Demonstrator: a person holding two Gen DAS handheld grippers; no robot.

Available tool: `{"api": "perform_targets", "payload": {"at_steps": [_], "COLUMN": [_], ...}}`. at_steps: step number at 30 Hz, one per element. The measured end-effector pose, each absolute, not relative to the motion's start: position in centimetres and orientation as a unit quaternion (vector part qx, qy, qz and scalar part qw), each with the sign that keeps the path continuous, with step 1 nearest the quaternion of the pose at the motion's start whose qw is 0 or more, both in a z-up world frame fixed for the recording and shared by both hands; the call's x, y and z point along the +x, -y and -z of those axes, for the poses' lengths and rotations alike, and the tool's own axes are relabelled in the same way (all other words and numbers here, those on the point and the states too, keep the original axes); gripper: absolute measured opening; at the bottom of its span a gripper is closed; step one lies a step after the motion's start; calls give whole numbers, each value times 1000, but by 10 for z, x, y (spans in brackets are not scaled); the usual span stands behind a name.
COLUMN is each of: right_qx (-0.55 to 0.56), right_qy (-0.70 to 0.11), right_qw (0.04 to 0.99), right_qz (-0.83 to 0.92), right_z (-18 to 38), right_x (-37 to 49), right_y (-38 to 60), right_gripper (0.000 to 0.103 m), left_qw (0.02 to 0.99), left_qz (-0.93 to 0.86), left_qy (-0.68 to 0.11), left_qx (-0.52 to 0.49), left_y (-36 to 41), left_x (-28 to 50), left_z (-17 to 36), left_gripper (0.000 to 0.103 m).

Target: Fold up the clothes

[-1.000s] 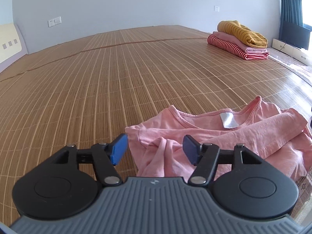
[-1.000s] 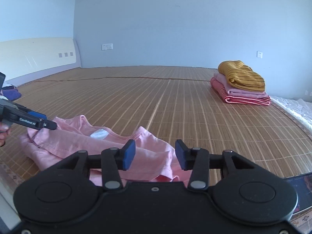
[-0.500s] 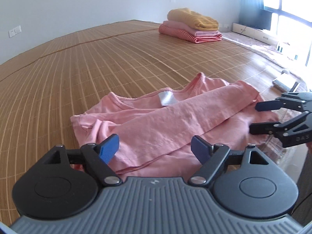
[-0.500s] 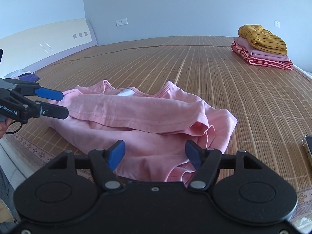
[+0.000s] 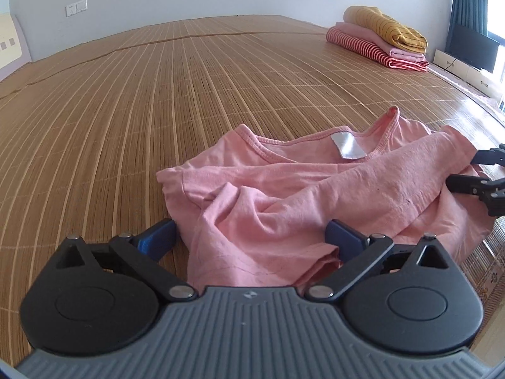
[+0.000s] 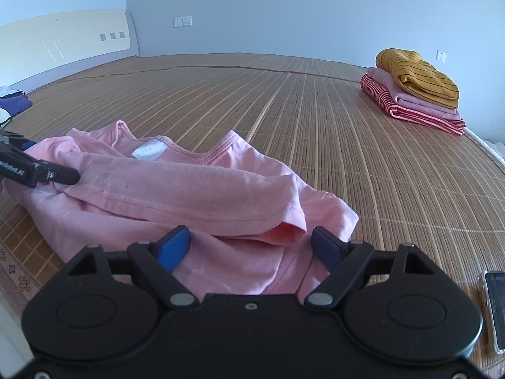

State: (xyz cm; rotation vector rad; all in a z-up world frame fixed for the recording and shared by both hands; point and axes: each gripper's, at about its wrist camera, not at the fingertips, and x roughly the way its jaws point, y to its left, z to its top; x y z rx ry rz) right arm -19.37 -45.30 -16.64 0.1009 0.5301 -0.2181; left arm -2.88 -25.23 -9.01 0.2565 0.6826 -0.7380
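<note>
Both tongs, left (image 5: pixel 251 240) and right (image 6: pixel 251 244), gape, straddling crumpled pink shirt (image 5: pixel 303 195).

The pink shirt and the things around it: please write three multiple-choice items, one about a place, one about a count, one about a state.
1. Where does the pile of folded clothes lie?
A. on the far part of the bamboo mat
B. on the pink shirt
C. on the headboard

2. How many garments are in that pile?
A. one
B. three
C. five

3. How is the left gripper?
A. shut on the shirt's label
B. shut, empty
C. open, fingers either side of the pink shirt

Key: 1 A, it sits far behind the shirt; 2 B, yellow, pink, striped red layers; 3 C, wide gap between blue pads.
</note>
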Motion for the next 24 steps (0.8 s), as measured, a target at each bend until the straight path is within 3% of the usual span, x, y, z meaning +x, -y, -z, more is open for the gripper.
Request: {"api": "perform_targets", "payload": {"at_steps": [9,16,24], "right_qx": [42,34,161], "right_qy": [-236,-216,-249], "right_qw": [964,976,950], "right_qz": [111,-22,-100], "right_z": [144,136,146], "right_x": [-213,-233,-189], "right_y": [449,401,410], "right_gripper": [84,84,84], "left_qw": [876,871,873], "left_qz": [333,345,331], "left_qy": [-340,-333,-327], "left_qx": [81,102,147], "left_y": [215,208,222], "left_x": [-60,-72,-62], "left_z": [79,73,83], "left_gripper": [103,103,103]}}
